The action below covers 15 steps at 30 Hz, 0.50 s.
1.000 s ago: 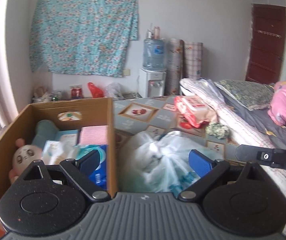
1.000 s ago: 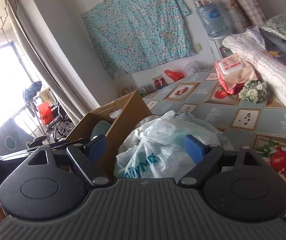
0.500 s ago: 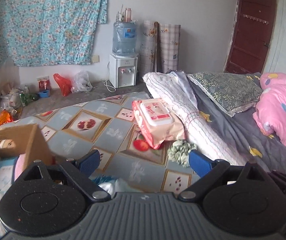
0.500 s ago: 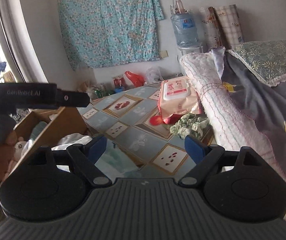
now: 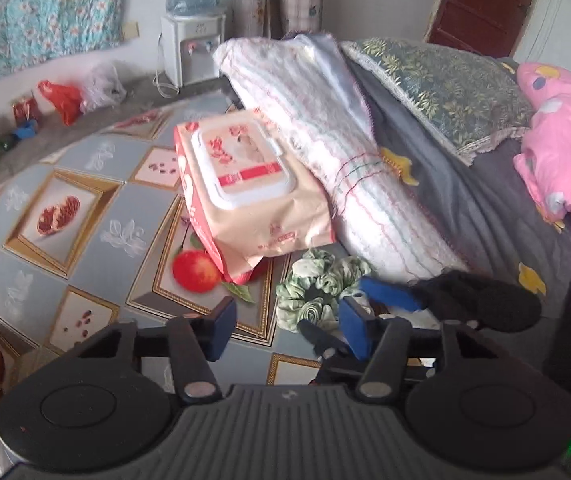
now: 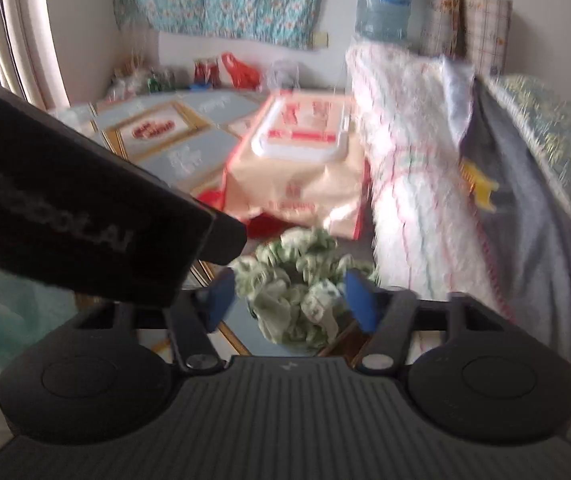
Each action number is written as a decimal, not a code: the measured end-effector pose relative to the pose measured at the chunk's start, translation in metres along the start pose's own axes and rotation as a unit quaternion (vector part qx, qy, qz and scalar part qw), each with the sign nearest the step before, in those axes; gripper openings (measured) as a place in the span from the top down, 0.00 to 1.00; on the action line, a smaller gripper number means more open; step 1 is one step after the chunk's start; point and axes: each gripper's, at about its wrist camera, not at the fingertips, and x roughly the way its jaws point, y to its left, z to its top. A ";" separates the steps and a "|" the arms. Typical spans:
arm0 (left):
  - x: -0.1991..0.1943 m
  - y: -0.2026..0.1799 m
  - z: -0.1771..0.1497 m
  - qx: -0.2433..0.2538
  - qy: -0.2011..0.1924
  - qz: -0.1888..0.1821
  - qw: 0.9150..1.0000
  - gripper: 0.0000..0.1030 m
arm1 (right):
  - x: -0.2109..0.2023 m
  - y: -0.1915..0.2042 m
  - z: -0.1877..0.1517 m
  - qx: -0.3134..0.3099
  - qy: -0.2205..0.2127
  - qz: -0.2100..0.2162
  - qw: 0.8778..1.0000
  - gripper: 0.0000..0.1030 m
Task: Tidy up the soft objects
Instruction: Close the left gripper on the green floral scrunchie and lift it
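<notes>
A green and white scrunchie (image 5: 317, 292) lies on the patterned mat (image 5: 97, 240), just in front of a pink wet-wipes pack (image 5: 245, 192). My left gripper (image 5: 287, 332) is open and empty, just short of the scrunchie. My right gripper (image 6: 289, 300) is open with its blue pads on either side of the scrunchie (image 6: 297, 288), not closed on it. The right gripper's fingers (image 5: 389, 296) also show in the left wrist view, at the scrunchie's right side. The wipes pack (image 6: 301, 172) lies behind the scrunchie in the right wrist view.
A rolled white blanket (image 5: 325, 148) and grey bedding (image 5: 465, 184) with a pink quilt (image 5: 565, 160) lie to the right. The left gripper's black body (image 6: 65, 208) crosses the right wrist view. A water dispenser (image 5: 193, 40) and bags stand by the far wall.
Both grippers have swung away from the cardboard box and plastic bag toward the bed side and come down close to the scrunchie. The right gripper's pads now straddle it.
</notes>
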 end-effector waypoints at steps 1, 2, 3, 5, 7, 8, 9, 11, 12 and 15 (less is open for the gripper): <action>0.005 0.001 0.000 -0.002 0.009 -0.005 1.000 0.48 | 0.003 -0.003 -0.003 0.005 0.001 -0.001 1.000 0.64; 0.010 0.003 -0.001 -0.006 0.017 -0.013 1.000 0.48 | 0.002 -0.004 -0.005 0.006 -0.001 0.002 1.000 0.67; 0.014 0.005 -0.001 -0.012 0.029 -0.021 0.999 0.48 | -0.001 -0.006 -0.007 0.014 -0.001 0.012 1.000 0.69; 0.022 0.008 -0.004 -0.022 0.047 -0.032 0.998 0.48 | -0.012 -0.012 -0.015 0.041 0.006 0.036 0.998 0.72; 0.029 0.009 -0.009 -0.028 0.070 -0.042 0.996 0.46 | -0.023 -0.013 -0.025 0.048 0.012 0.054 0.997 0.72; 0.032 0.009 -0.012 -0.029 0.081 -0.048 0.995 0.44 | -0.028 -0.011 -0.030 0.043 0.015 0.057 0.997 0.72; 0.036 0.008 -0.014 -0.030 0.091 -0.054 0.994 0.43 | -0.033 -0.009 -0.036 0.039 0.017 0.060 0.997 0.72; 0.043 0.006 -0.020 -0.031 0.105 -0.059 0.992 0.42 | -0.041 -0.006 -0.045 0.039 0.017 0.067 0.997 0.72; 0.046 0.005 -0.022 -0.029 0.111 -0.057 0.992 0.42 | -0.045 -0.006 -0.048 0.041 0.015 0.070 0.997 0.72; 0.055 -0.001 -0.031 -0.020 0.111 -0.056 0.992 0.47 | -0.054 -0.001 -0.057 0.030 0.001 0.064 0.997 0.69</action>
